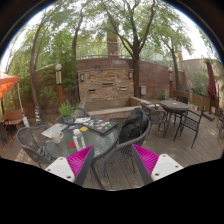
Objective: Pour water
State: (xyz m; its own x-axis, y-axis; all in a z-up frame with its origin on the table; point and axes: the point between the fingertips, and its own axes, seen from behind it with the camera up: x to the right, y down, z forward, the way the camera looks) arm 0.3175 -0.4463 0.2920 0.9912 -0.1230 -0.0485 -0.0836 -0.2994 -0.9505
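Observation:
A round glass patio table [62,142] stands ahead and to the left of my fingers. A pale bottle with a reddish band [76,139] stands upright near the table's near edge, and a small dark cup-like thing [82,118] stands farther back. My gripper [113,163] is open, with its pink pads [146,160] wide apart. Only the wooden deck and a chair show between the fingers. The bottle is just beyond the left finger and is not touched.
A black metal chair [131,128] stands just beyond the fingers at the table's right side. Flat papers or books [99,125] lie on the table. A second table with chairs [176,108] stands at the right, a stone wall [105,84] and trees behind.

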